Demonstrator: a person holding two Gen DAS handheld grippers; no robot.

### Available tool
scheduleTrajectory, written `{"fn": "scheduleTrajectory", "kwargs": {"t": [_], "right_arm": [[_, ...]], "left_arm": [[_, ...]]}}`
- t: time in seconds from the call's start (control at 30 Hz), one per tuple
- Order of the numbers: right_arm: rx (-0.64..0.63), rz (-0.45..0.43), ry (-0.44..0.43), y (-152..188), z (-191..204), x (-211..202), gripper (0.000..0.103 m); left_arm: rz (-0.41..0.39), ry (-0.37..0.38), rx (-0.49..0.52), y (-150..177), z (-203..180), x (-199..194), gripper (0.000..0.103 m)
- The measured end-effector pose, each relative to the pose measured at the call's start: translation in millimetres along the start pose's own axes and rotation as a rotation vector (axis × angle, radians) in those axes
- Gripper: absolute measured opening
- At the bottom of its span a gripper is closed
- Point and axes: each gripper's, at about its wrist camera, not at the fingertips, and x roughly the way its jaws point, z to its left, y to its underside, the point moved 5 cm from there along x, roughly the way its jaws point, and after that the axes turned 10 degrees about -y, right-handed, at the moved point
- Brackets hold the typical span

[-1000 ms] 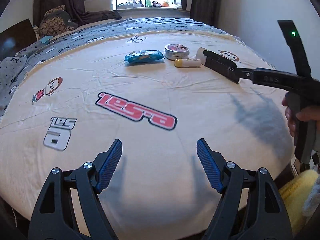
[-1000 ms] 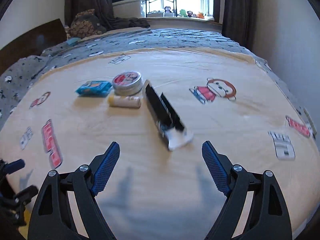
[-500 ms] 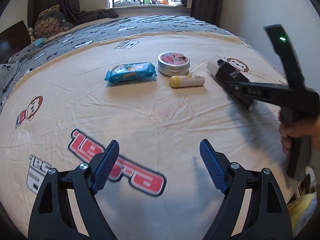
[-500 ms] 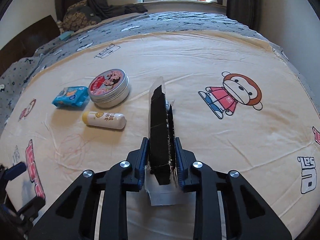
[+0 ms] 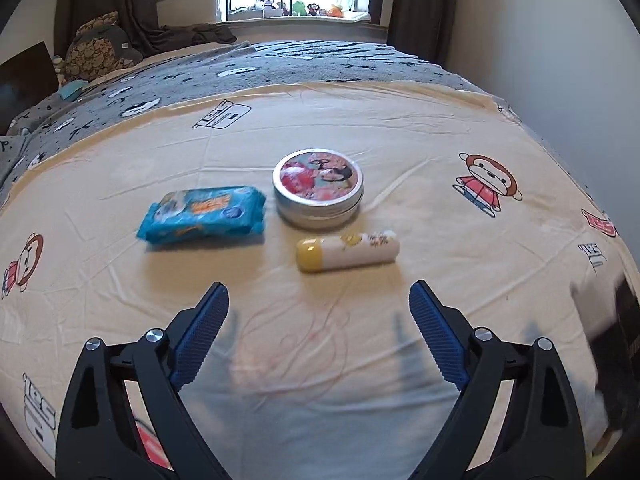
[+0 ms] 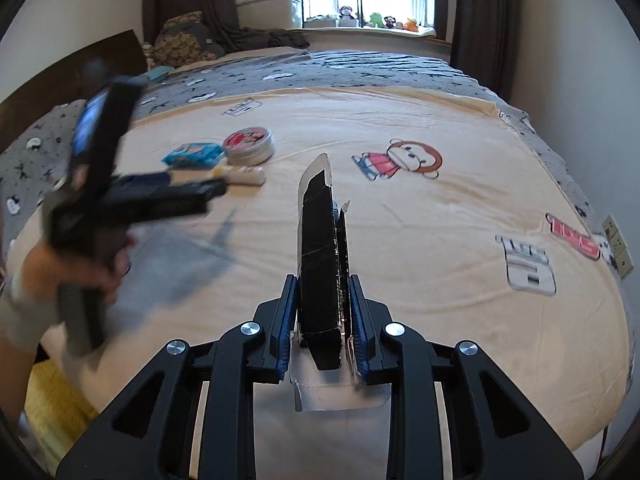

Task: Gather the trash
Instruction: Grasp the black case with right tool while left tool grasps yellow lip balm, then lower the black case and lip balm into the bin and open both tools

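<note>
My right gripper (image 6: 322, 340) is shut on a flat black box (image 6: 318, 248) with torn clear wrap and holds it above the cream bedsheet (image 6: 440, 240). My left gripper (image 5: 318, 332) is open and empty, low over the sheet, pointing at a white tube with a yellow cap (image 5: 347, 255), which lies just ahead of its fingertips. Behind the tube stand a round picture tin (image 5: 318, 188) and a blue wipes packet (image 5: 203, 220). In the right wrist view the left gripper (image 6: 208, 194) is blurred, near the tube (image 6: 244, 176), tin (image 6: 249, 143) and packet (image 6: 193, 155).
A grey patterned blanket (image 5: 280, 64) covers the far half of the bed, with a pillow (image 5: 100, 48) at the far left. A wall (image 5: 540, 40) runs along the right. A yellow cloth (image 6: 56, 392) lies below the bed's near left edge.
My right gripper closed on the black box and lifted it off the sheet, back toward the near edge. My left gripper moved forward to just short of the tube.
</note>
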Motion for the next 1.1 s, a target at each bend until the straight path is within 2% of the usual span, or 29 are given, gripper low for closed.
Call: {"fn": "scheduleTrajectory", "kwargs": {"t": [0.17, 0.33, 0.37, 0.4, 0.53, 0.8, 1.0, 1.1], "right_arm": [[0.030, -0.005, -0.039, 21, 2, 3, 0.026], [0.045, 0.011, -0.064, 29, 4, 13, 0.026], [0.043, 0.012, -0.066, 31, 5, 14, 0.026], [0.040, 0.014, -0.066, 32, 7, 14, 0.026], [0.037, 0.021, -0.063, 35, 8, 16, 0.026], [0.029, -0.004, -0.063, 50, 20, -2, 0.026], [0.058, -0.057, -0.107, 74, 41, -26, 0.026], [0.069, -0.065, -0.128, 86, 52, -34, 0.026]], "left_arm": [[0.025, -0.009, 0.034, -11, -22, 19, 0.087], [0.069, -0.030, 0.026, -15, -29, 40, 0.086], [0.081, -0.026, 0.026, -15, -30, 44, 0.079], [0.080, -0.030, 0.029, -15, -30, 46, 0.067], [0.064, -0.008, 0.041, -14, -27, 37, 0.065], [-0.004, 0.018, 0.037, 21, 4, -27, 0.065], [-0.080, 0.100, 0.050, 71, 24, -104, 0.065], [-0.121, 0.118, 0.056, 105, 31, -141, 0.065]]}}
